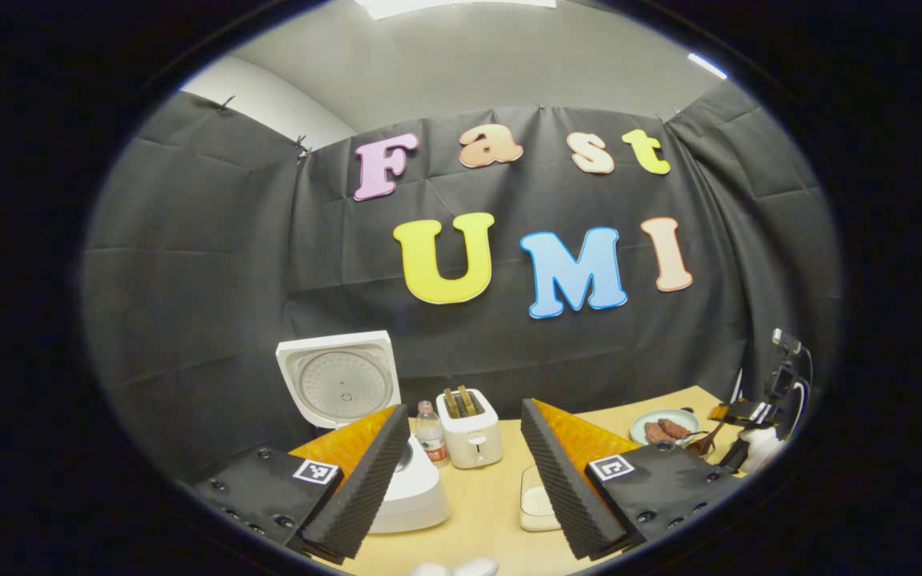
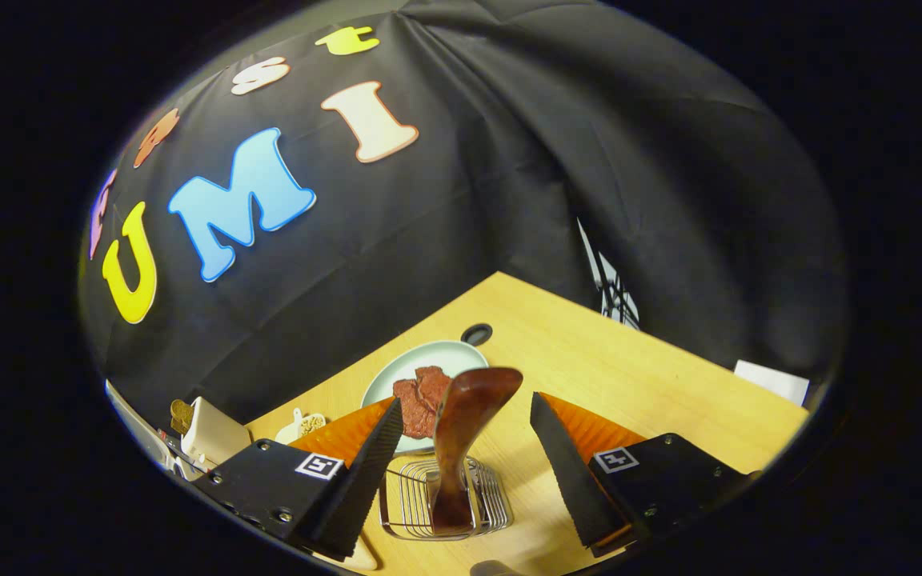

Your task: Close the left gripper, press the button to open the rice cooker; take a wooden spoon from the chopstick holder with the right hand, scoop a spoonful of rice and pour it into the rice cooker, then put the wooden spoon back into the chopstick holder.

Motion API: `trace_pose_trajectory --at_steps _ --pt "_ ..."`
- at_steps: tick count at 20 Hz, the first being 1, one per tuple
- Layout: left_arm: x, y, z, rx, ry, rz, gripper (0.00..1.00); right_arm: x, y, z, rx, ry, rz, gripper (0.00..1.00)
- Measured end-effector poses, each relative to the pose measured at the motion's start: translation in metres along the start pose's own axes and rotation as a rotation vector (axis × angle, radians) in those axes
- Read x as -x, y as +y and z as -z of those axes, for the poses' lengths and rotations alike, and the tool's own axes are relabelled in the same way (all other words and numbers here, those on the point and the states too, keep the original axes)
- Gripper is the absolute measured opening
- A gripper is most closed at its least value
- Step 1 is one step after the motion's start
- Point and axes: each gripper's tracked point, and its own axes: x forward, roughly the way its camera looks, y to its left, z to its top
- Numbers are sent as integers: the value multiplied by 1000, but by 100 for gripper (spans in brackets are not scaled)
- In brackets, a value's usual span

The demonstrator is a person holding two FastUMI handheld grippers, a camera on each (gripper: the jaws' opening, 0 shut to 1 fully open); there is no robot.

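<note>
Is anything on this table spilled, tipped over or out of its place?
Nothing stands out. The rice cooker has its lid up, the toaster and bottle stand upright, and the wooden spoon sits in the wire chopstick holder.

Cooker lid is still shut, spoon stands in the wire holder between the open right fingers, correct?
Not quite: the rice cooker lid is up, as the left gripper view shows. The rest holds: in the right gripper view the spoon stands in the wire holder, between the open fingers of the right gripper, untouched.
</note>
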Motion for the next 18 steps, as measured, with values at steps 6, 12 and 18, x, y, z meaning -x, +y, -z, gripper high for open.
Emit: trace_pose_trajectory --at_steps 6,12,18 --pt "-13 20 -5 22 -14 8 96 92 54 -80 203 -177 -86 98" --pt "-35 49 -17 56 -31 9 99 194 136 -106 390 -311 -221 97" --pt "-80 96 -45 56 -53 -33 99 265 197 -62 506 -313 -342 97"
